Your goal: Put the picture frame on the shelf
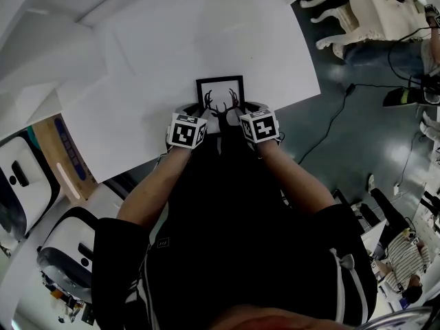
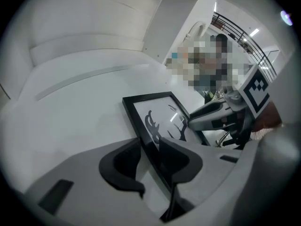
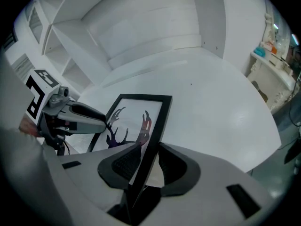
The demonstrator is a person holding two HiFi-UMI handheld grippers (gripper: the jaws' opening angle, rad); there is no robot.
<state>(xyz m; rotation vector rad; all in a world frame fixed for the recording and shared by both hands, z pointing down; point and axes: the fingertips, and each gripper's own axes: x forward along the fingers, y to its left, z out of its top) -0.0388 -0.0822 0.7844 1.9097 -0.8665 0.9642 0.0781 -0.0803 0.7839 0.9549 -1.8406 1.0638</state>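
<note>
**Black picture frame, flanked by two grippers**

Item: picture frame (image 1: 220, 96), black moulding, white print with a dark antlered-deer silhouette. Location: on the near part of a white surface (image 1: 206, 33), directly in front of the person, with its far edge towards white shelf compartments (image 3: 51, 46).

Left gripper (image 1: 201, 110): straddles the frame's left bar. In the left gripper view the bar (image 2: 160, 121) lies against the right-hand pad. The other pad stands off it with a strip of white showing between, so the fingers are apart and not clamped.

Right gripper (image 1: 240, 110): astride the right bar. In the right gripper view both pads sit against the moulding (image 3: 134, 121), clamped on it.

Both grippers point steeply down. Each shows in the other's view, across the print.
</note>
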